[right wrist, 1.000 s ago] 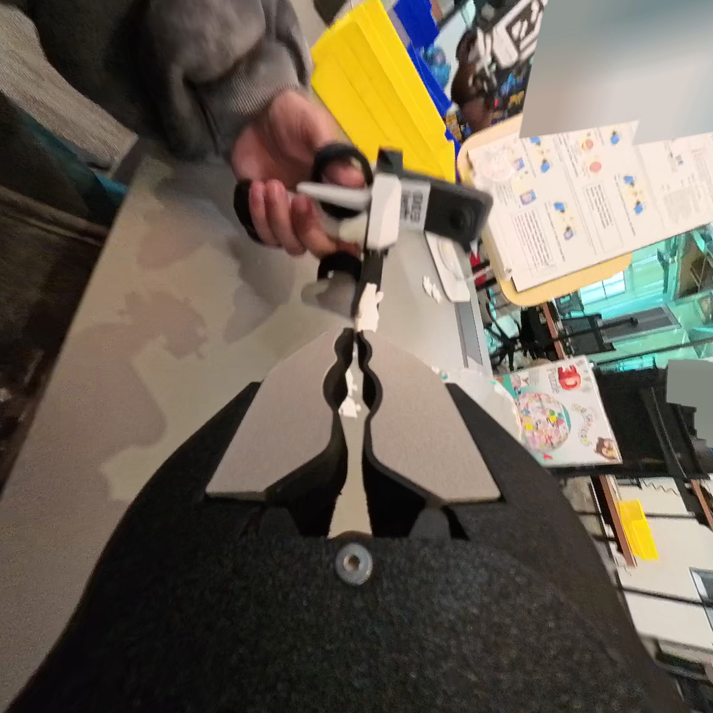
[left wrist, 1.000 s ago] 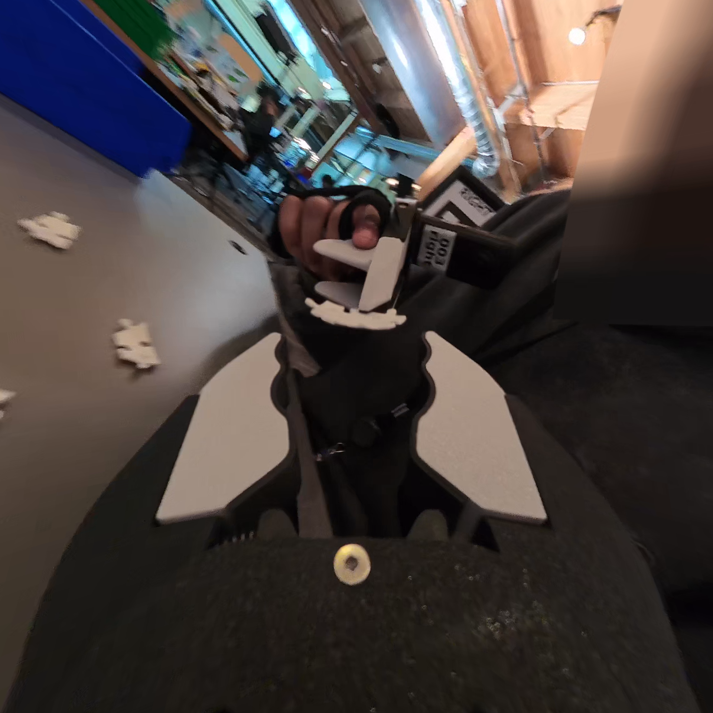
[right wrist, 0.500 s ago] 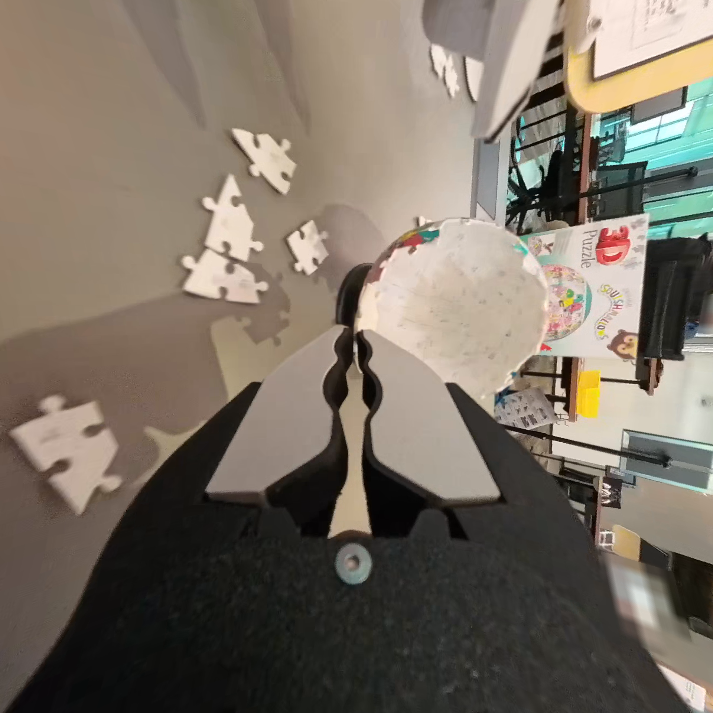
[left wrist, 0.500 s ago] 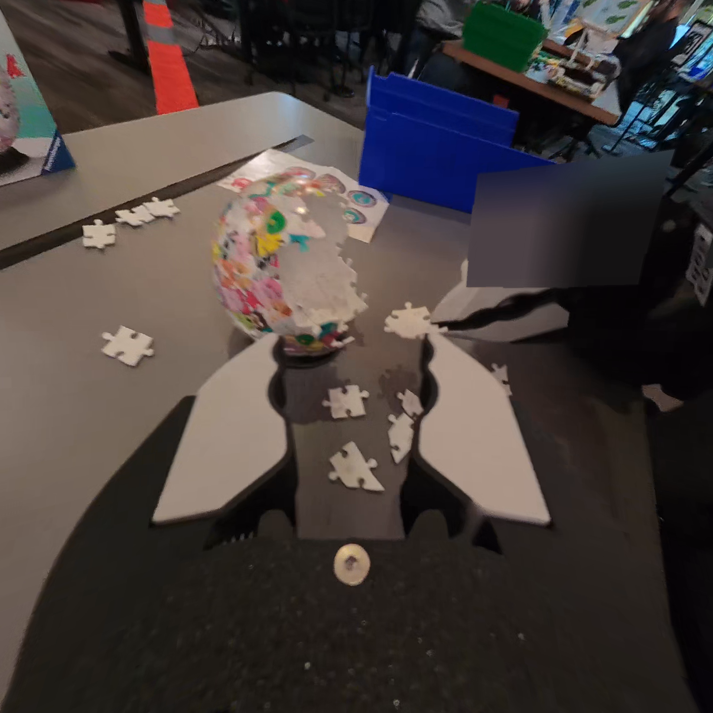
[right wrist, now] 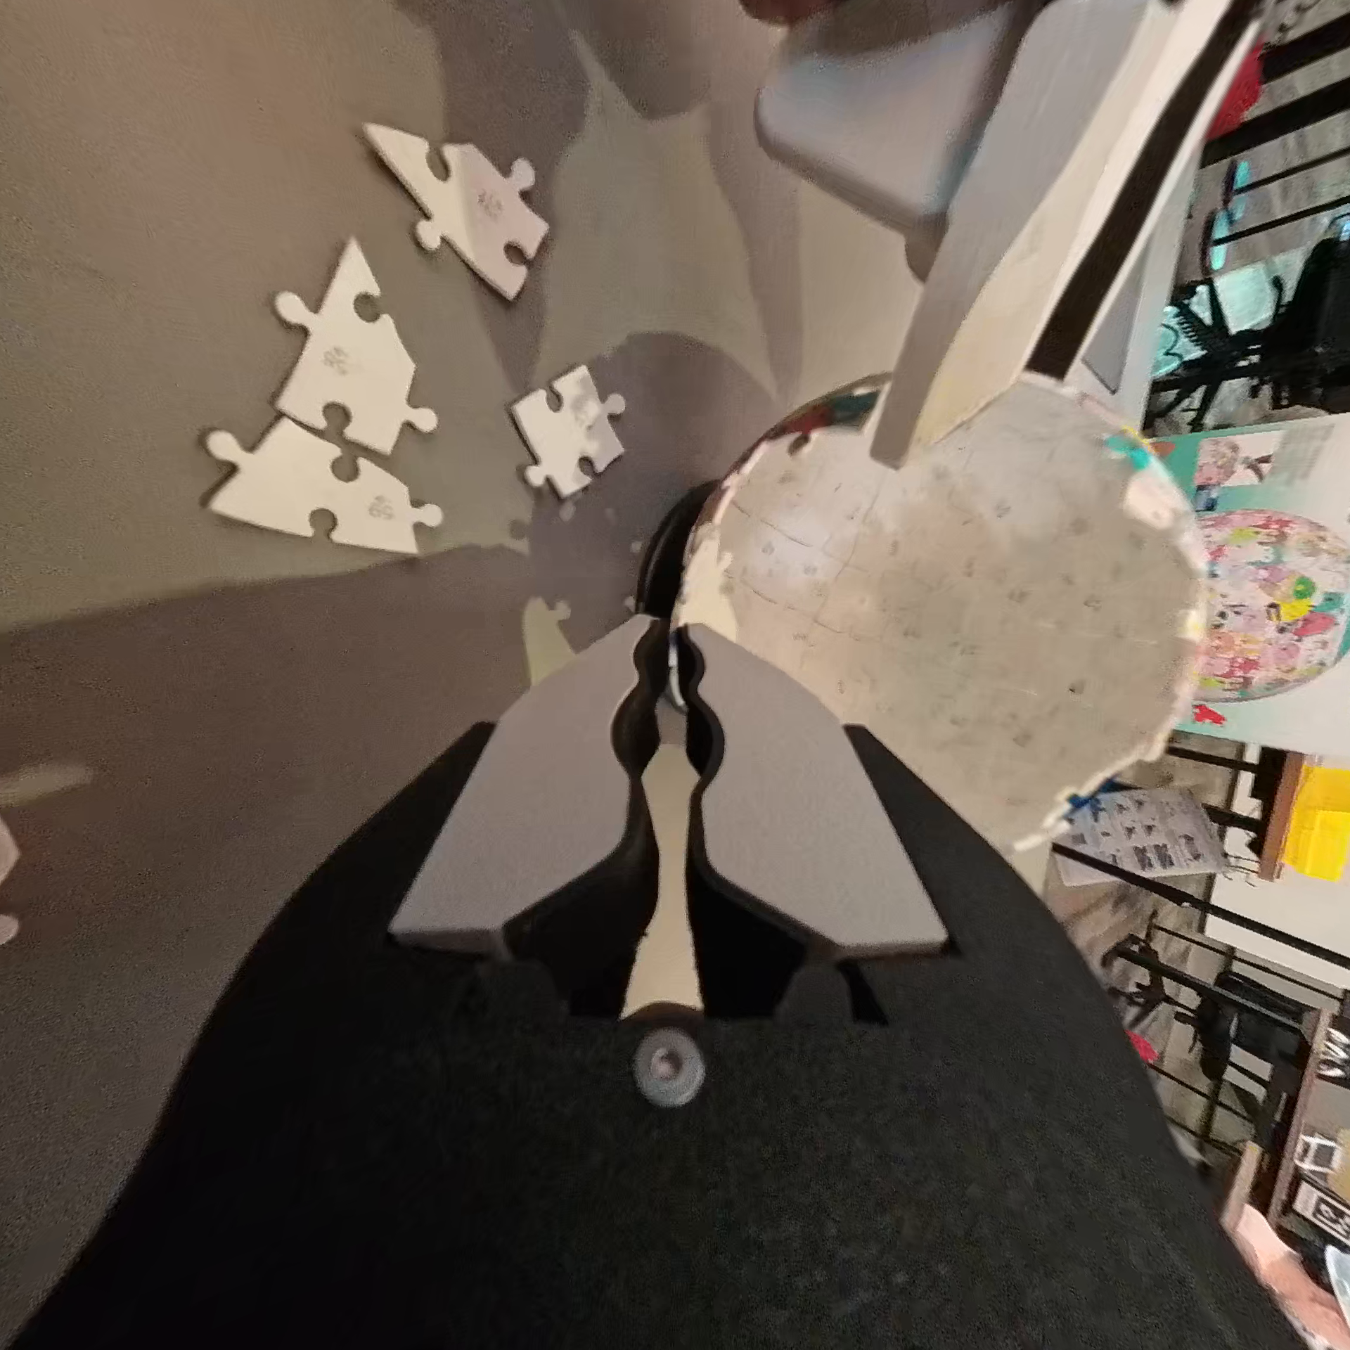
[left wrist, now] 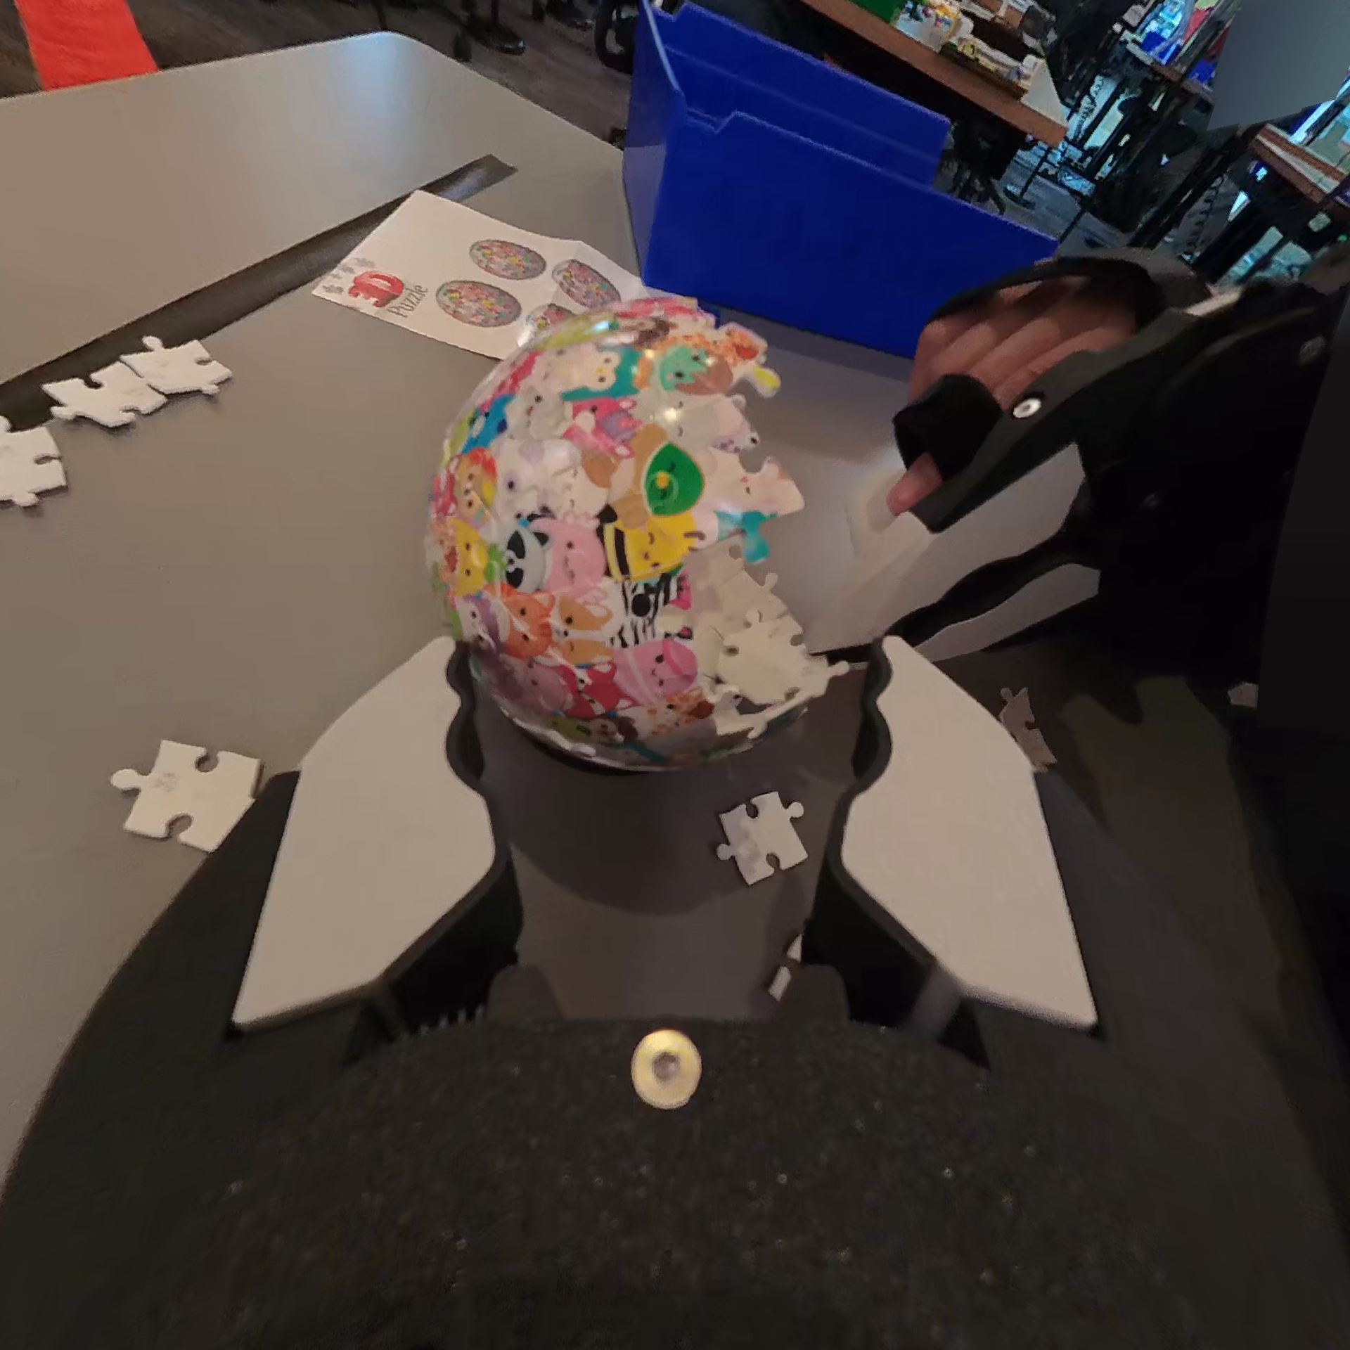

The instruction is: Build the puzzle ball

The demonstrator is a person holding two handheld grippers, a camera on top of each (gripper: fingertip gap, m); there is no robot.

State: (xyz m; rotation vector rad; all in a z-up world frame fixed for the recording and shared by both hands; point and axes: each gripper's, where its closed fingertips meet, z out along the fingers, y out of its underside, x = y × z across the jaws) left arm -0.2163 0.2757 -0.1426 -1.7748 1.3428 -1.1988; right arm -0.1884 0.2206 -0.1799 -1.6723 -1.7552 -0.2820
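Grey table (left wrist: 219,570) — puzzle ball (left wrist: 614,540) just beyond spread left jaws.

- Indoor light is dim and even; the desk (left wrist: 219,548) looks dull grey.
- Soft shadows spread under the ball (left wrist: 614,540) and across the desk in the right view.
- Glare glints on the ball's top.
- Wide-angle lenses bend the edges.
- The right view is motion-blurred; the hand (left wrist: 1008,380) is smeared.
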